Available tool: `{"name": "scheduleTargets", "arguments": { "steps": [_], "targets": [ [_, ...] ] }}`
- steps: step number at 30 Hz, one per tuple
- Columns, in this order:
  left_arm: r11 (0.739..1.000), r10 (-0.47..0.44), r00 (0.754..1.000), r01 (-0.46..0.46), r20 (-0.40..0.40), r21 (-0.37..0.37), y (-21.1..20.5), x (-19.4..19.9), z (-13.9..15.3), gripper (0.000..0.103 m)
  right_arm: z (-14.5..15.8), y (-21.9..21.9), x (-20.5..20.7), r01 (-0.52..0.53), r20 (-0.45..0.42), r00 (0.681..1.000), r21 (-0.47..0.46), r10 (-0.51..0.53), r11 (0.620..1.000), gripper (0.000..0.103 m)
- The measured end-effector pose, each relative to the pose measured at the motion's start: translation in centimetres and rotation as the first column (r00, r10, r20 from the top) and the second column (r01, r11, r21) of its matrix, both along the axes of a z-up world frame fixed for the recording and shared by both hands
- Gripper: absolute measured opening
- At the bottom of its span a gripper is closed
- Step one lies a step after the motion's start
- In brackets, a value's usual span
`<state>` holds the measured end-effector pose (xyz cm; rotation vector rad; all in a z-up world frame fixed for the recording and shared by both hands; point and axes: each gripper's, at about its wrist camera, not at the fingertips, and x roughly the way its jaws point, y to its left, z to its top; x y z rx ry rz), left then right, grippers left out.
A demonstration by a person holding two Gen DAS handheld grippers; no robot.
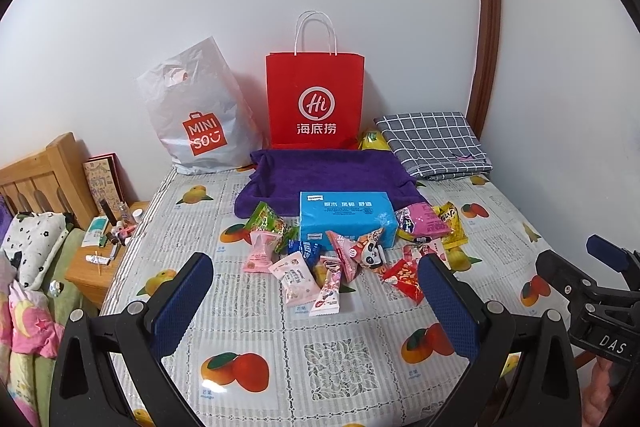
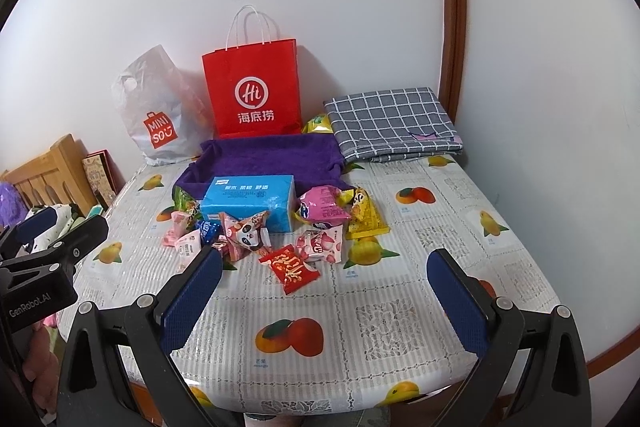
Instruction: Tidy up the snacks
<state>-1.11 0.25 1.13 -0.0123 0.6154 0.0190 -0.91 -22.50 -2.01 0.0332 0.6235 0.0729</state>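
Both grippers hang spread wide above the table (image 1: 320,367), empty: left gripper (image 1: 316,301), right gripper (image 2: 324,291), touching nothing. Mid-table, the snacks (image 2: 288,267) lie scattered before a blue tissue pack (image 2: 248,203) and purple towel (image 2: 272,155). Behind stand a red "Hi" bag (image 2: 254,91) and a white "MINISO" bag (image 1: 200,115). Only the left view shows the cluttered bedside stand (image 1: 104,251); the right view reads "GenRobot.AI".

The red bag (image 1: 315,99) hides most of a yellow packet (image 1: 372,141).
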Motion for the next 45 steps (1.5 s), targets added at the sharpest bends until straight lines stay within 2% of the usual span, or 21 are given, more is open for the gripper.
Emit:
{"name": "scheduleTargets", "arguments": {
  "steps": [45],
  "targets": [
    [1.000, -0.001, 1.000, 0.001, 0.005, -0.008, 0.11, -0.29, -0.02, 0.102, 0.24, 0.60, -0.89, -0.015, 0.021, 1.000, 0.014, 0.014, 1.000, 0.101]
  ]
}}
